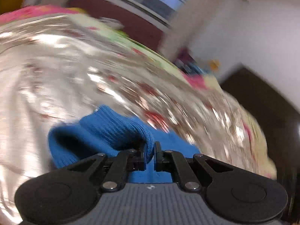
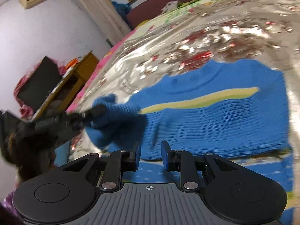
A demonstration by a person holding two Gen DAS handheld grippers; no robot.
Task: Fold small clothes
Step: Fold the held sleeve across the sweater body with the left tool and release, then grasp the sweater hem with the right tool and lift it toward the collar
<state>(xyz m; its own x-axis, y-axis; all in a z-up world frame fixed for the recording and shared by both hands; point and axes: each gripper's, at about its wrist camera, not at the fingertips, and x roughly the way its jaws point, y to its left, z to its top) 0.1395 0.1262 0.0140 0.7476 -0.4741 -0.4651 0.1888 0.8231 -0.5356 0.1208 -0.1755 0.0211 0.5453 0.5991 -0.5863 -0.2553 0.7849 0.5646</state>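
Note:
A small blue knit sweater (image 2: 215, 123) with a yellow-green stripe lies on a shiny silver floral sheet (image 2: 187, 43). My left gripper (image 1: 150, 157) is shut on a ribbed blue sleeve (image 1: 112, 131) and holds it lifted; the view around it is motion-blurred. The left gripper also shows in the right wrist view (image 2: 97, 110), at the sweater's left side with the sleeve (image 2: 116, 108) bunched in it. My right gripper (image 2: 151, 155) is open and empty, just at the sweater's near hem.
The sheet covers a bed with a pink and green blanket (image 2: 180, 13) under it. A wooden side table (image 2: 75, 76) and a dark box (image 2: 37, 82) stand left of the bed by a white wall (image 2: 46, 28). A dark headboard (image 1: 120, 9) is beyond.

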